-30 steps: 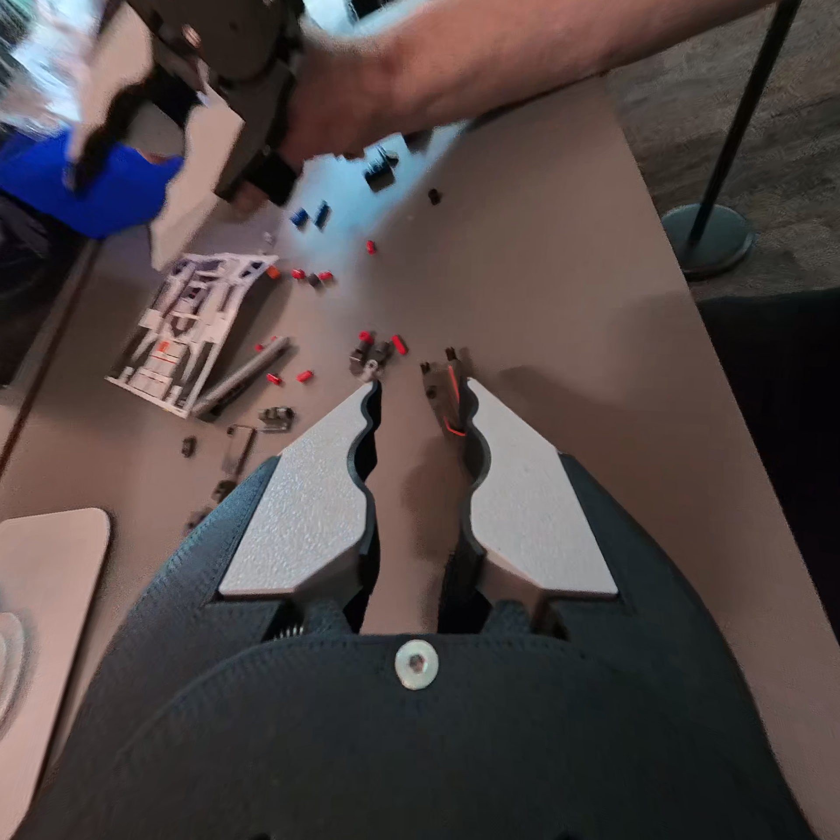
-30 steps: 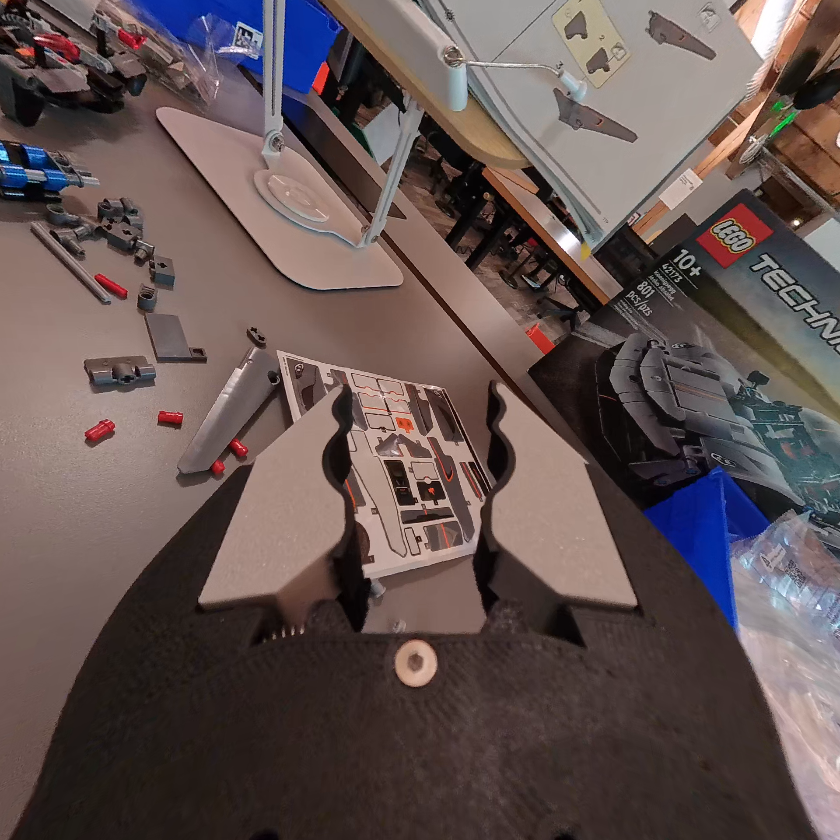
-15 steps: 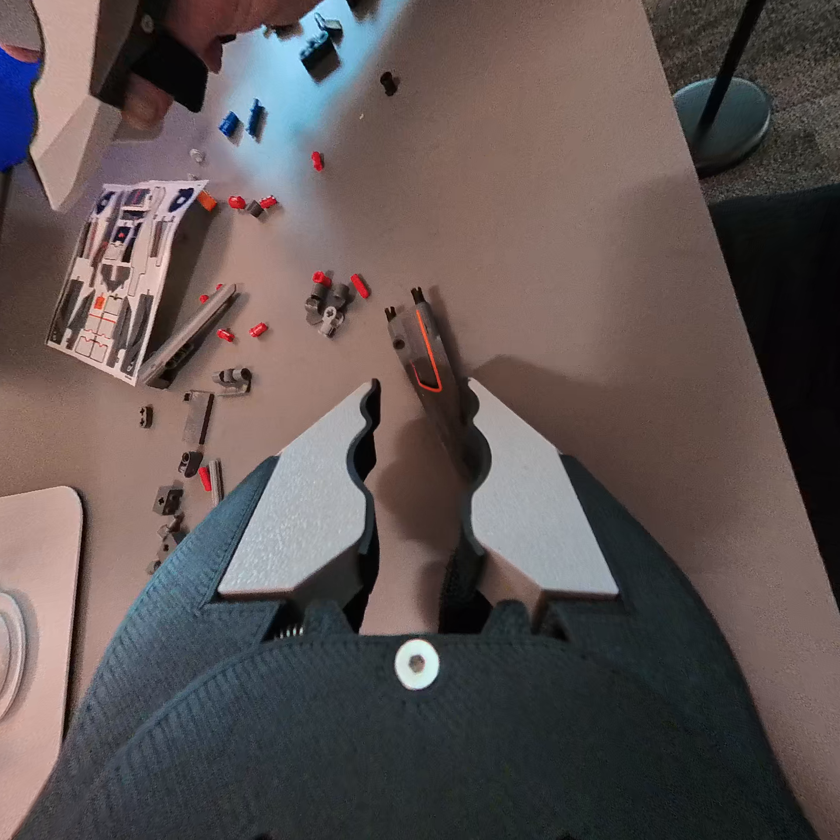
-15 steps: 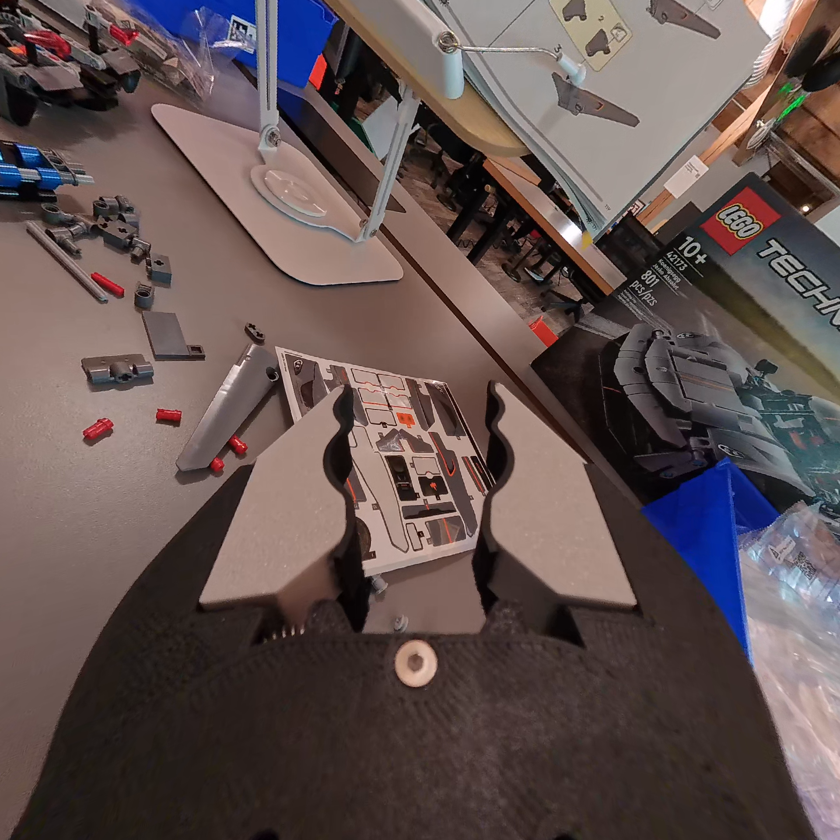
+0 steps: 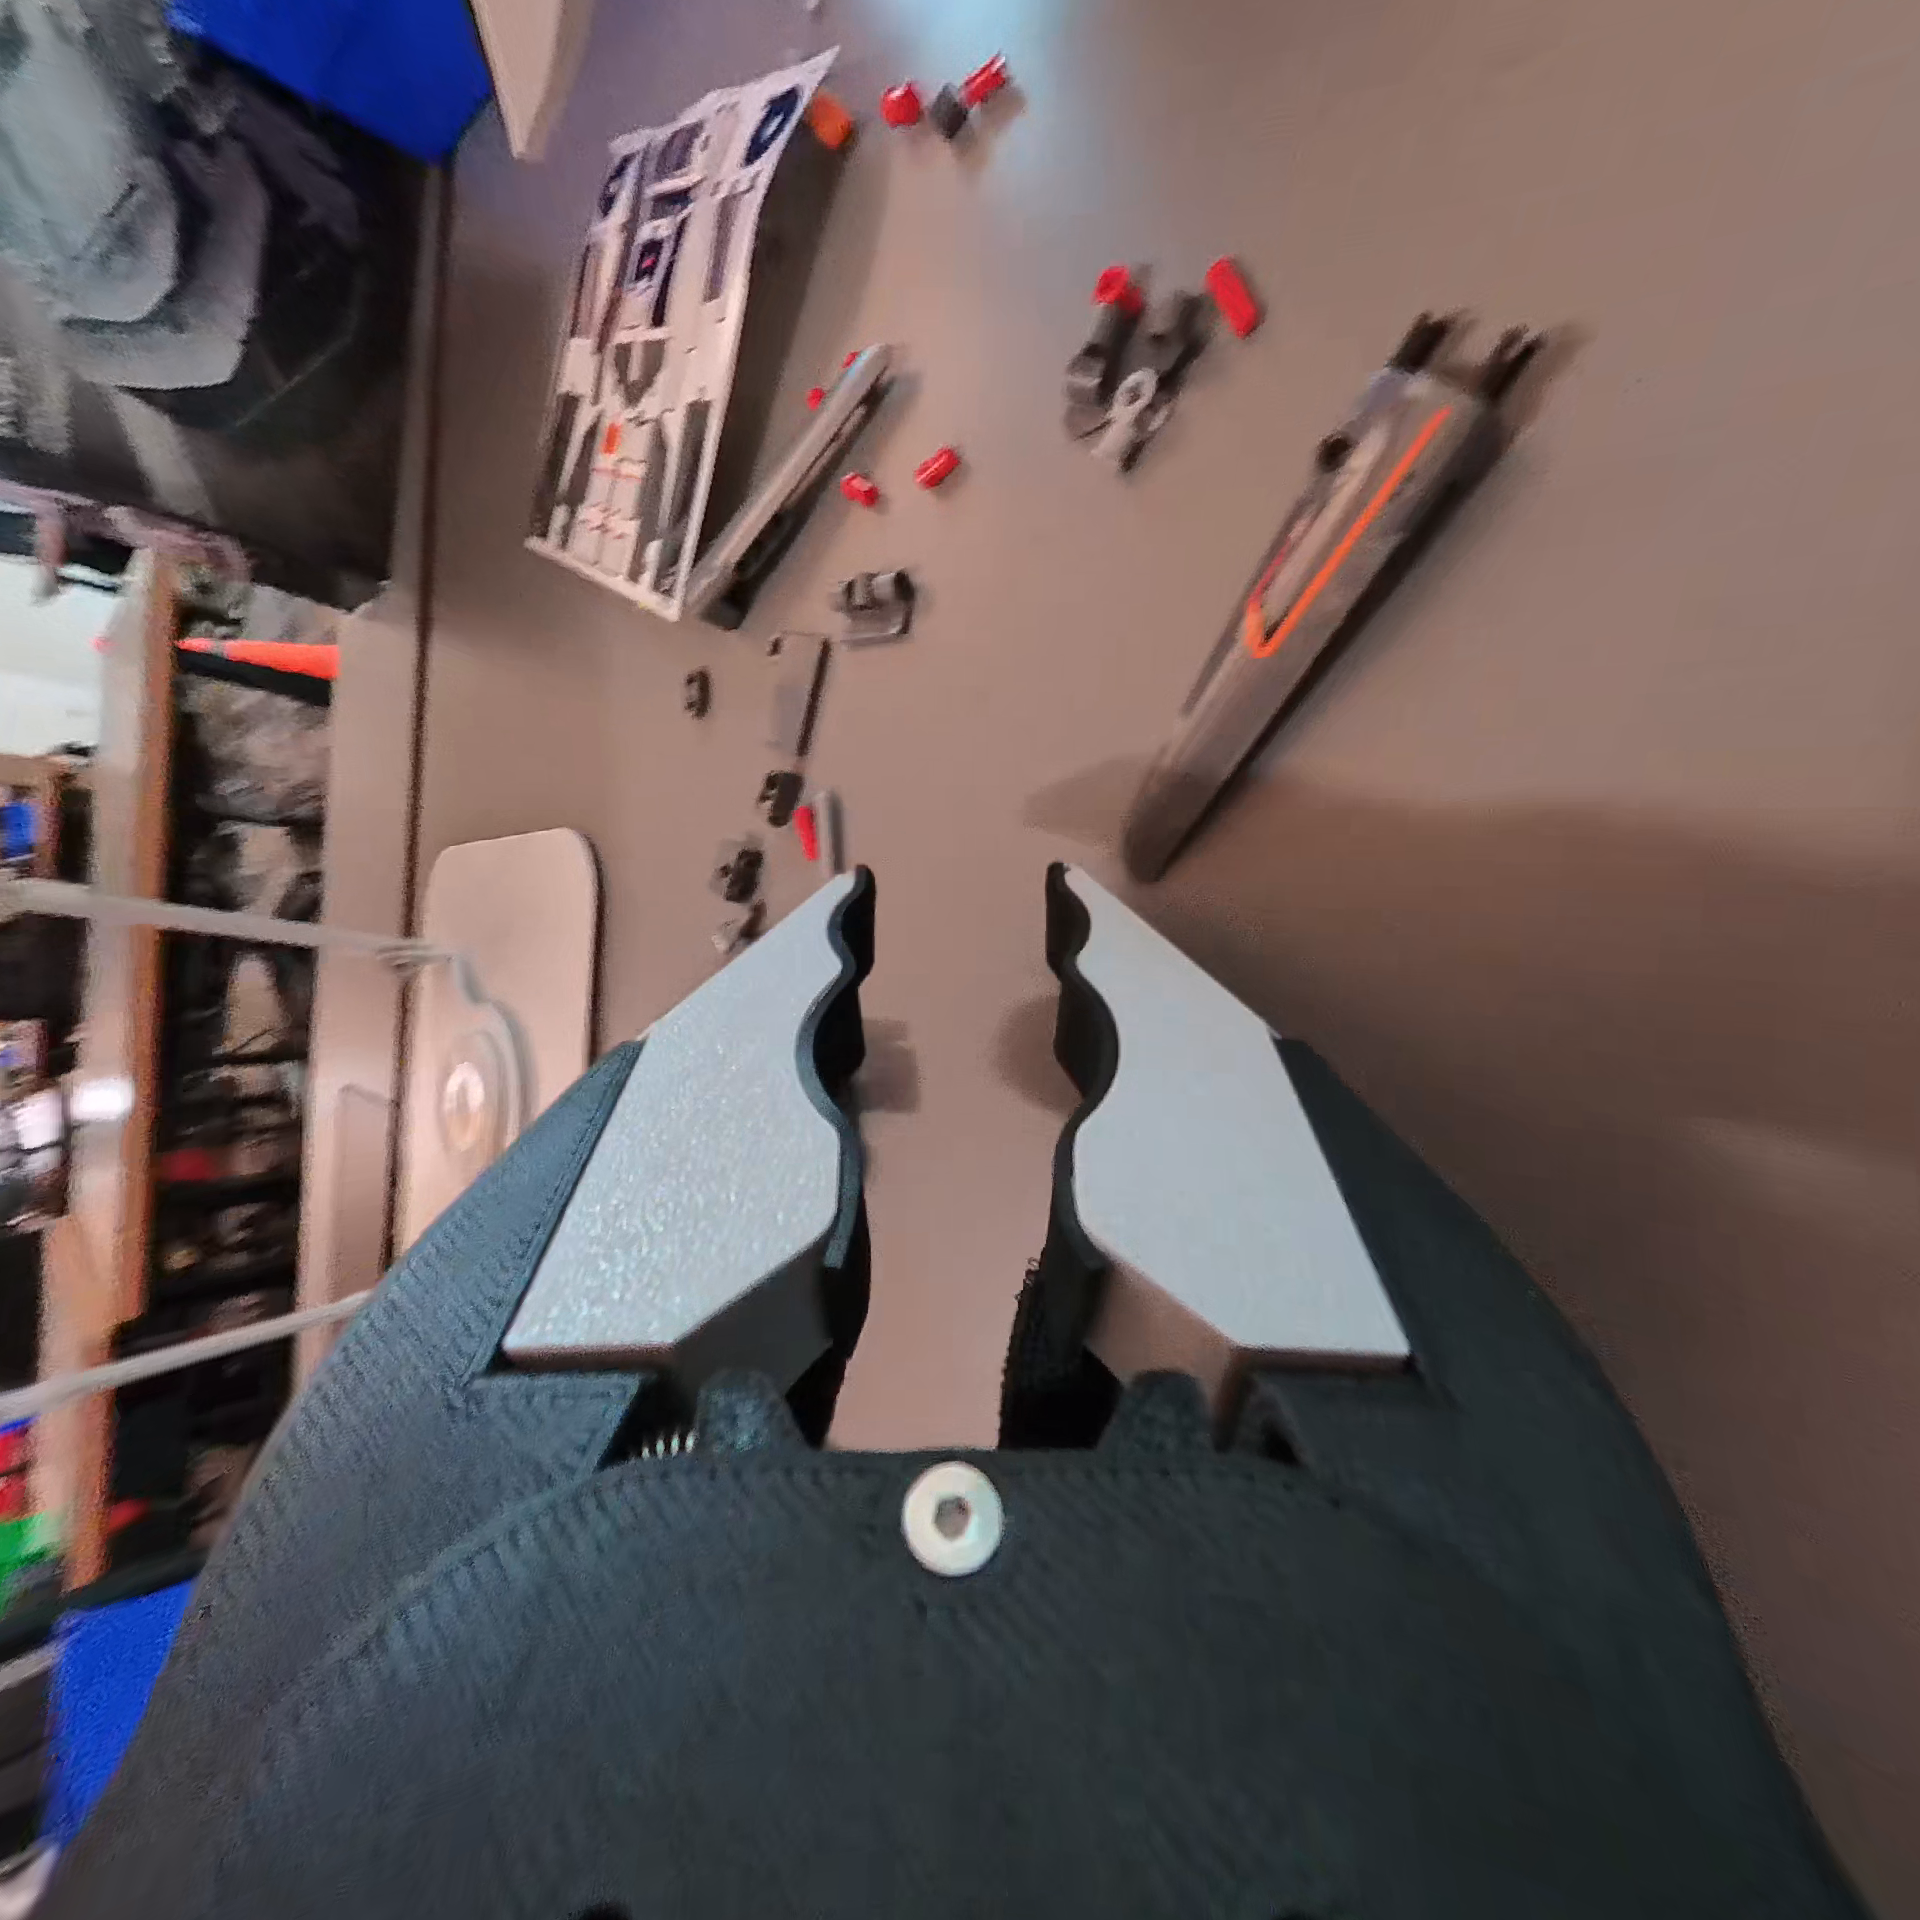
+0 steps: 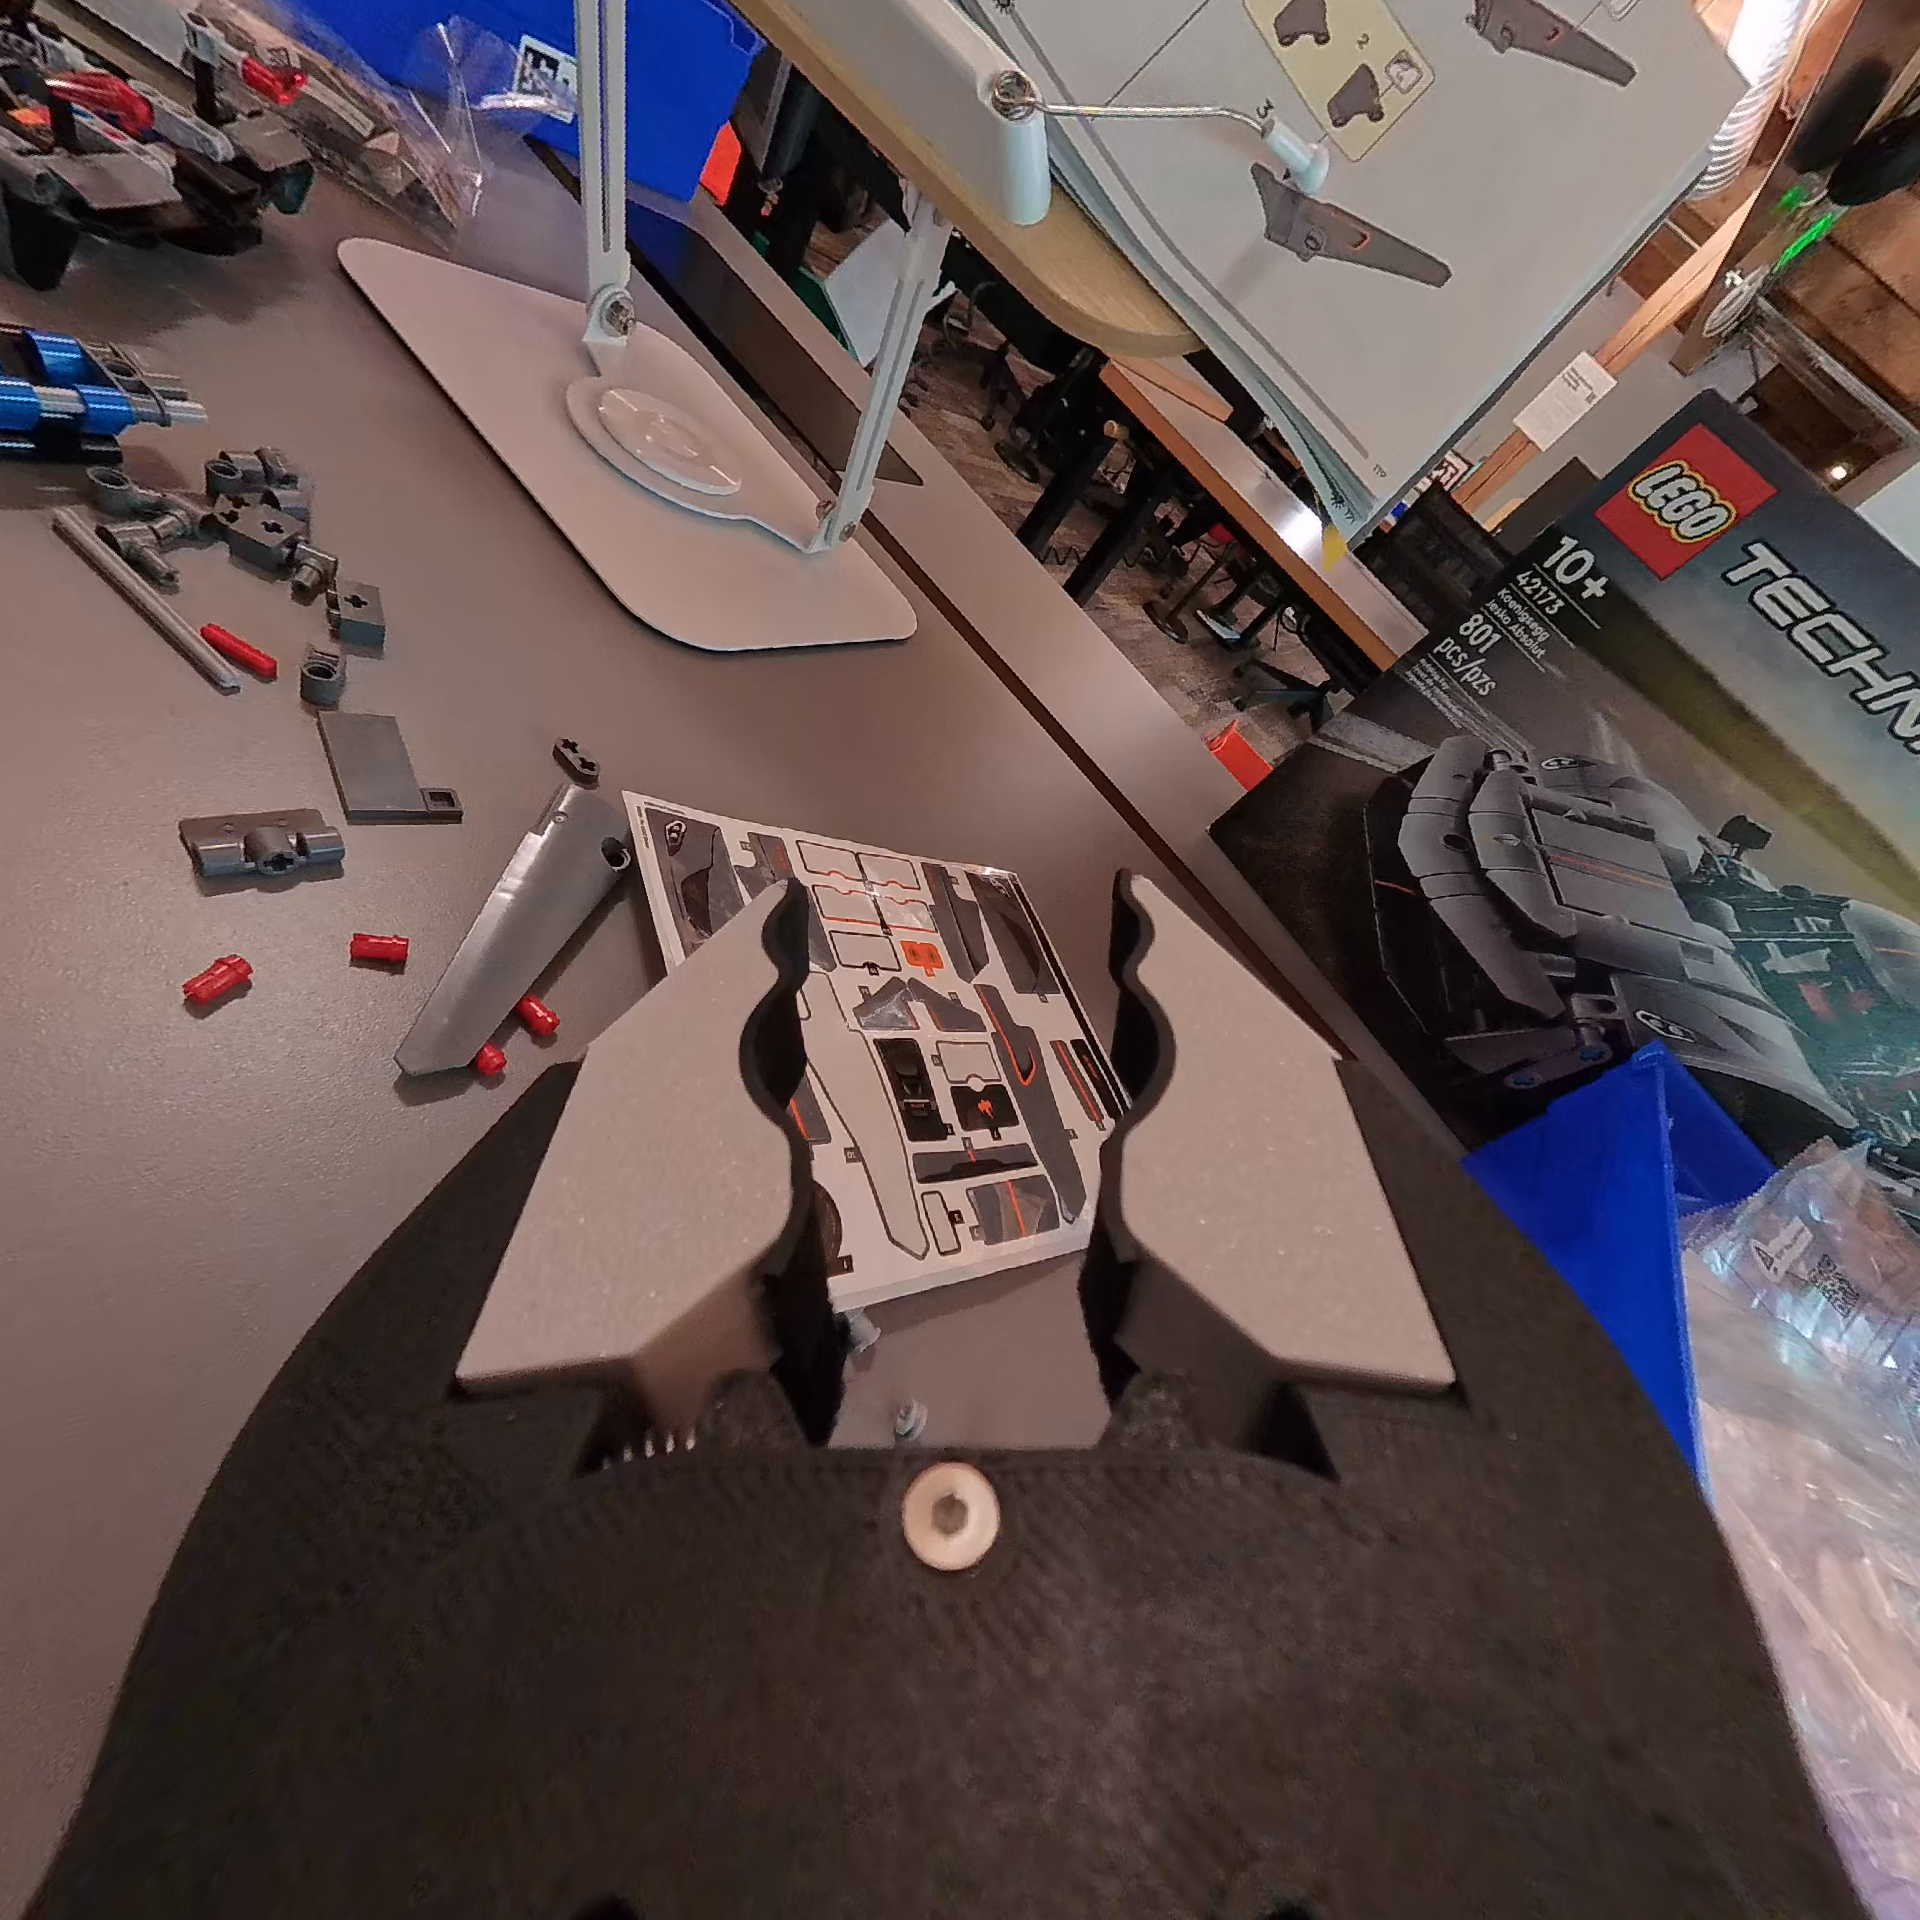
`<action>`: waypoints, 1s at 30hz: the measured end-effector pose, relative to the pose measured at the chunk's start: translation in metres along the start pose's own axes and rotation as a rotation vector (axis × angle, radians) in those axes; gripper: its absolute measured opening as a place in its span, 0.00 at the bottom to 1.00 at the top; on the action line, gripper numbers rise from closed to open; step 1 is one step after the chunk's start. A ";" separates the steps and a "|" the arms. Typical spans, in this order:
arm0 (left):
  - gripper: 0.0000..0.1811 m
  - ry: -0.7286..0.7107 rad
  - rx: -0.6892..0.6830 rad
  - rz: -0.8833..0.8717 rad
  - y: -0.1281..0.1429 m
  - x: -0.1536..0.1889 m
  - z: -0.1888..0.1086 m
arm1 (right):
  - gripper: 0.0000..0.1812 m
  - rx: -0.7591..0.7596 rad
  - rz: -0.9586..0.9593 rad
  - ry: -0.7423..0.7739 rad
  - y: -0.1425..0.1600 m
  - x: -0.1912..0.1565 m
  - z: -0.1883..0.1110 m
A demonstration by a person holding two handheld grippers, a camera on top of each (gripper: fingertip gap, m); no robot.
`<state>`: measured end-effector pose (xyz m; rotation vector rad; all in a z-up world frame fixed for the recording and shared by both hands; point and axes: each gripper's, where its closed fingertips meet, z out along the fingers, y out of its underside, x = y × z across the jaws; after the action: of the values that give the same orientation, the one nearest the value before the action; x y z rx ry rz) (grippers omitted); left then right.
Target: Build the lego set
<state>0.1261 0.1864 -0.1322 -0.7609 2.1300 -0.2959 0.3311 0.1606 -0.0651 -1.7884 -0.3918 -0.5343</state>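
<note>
My left gripper (image 5: 958,894) is open and empty above the brown table (image 5: 1558,1039). A dark panel with an orange stripe (image 5: 1340,582) lies flat on the table ahead and to the right of it, apart from the fingers. My right gripper (image 6: 956,904) is open and empty, hovering over the sticker sheet (image 6: 935,1039). A long grey panel (image 6: 520,935) lies just left of the sheet, with small red pins (image 6: 218,977) around it. The sheet (image 5: 665,332) and grey panel (image 5: 790,488) also show in the blurred left wrist view.
A white stand base (image 6: 623,468) holds up the instruction booklet (image 6: 1351,156). The set's box (image 6: 1662,831), a blue bin (image 6: 1600,1195) and plastic bags (image 6: 1818,1351) sit at the right. Grey connectors (image 6: 260,842), blue parts (image 6: 73,395) and a partly built car (image 6: 104,156) lie at the left. To reach the partly built car (image 6: 104,156) in a straight line is about 15 centimeters for my left fingers, about 30 centimeters for my right.
My left gripper has drawn back and swung left. The orange-striped panel that lay against its right finger now lies apart on the table. The right gripper has barely moved.
</note>
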 end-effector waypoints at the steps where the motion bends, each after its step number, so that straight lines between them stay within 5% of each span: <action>1: 0.16 -0.022 -0.022 0.022 0.004 -0.003 0.001 | 0.31 -0.001 0.001 0.000 0.000 0.000 0.000; 12: 0.17 0.185 0.084 -0.035 -0.008 0.026 0.000 | 0.31 0.011 0.022 -0.006 0.000 0.003 -0.002; 15: 0.13 0.138 0.068 -0.037 -0.007 0.022 0.009 | 0.31 0.011 0.021 -0.012 -0.001 0.002 -0.002; 19: 0.16 -0.099 0.008 0.030 -0.008 -0.003 0.023 | 0.31 0.013 0.018 -0.012 -0.001 0.002 -0.002; 30: 0.12 -0.174 0.115 -0.063 -0.021 -0.022 0.011 | 0.31 0.020 0.049 -0.012 0.001 0.007 -0.004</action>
<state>0.1535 0.1843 -0.1154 -0.7597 1.9114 -0.3687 0.3368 0.1562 -0.0611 -1.7779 -0.3596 -0.4838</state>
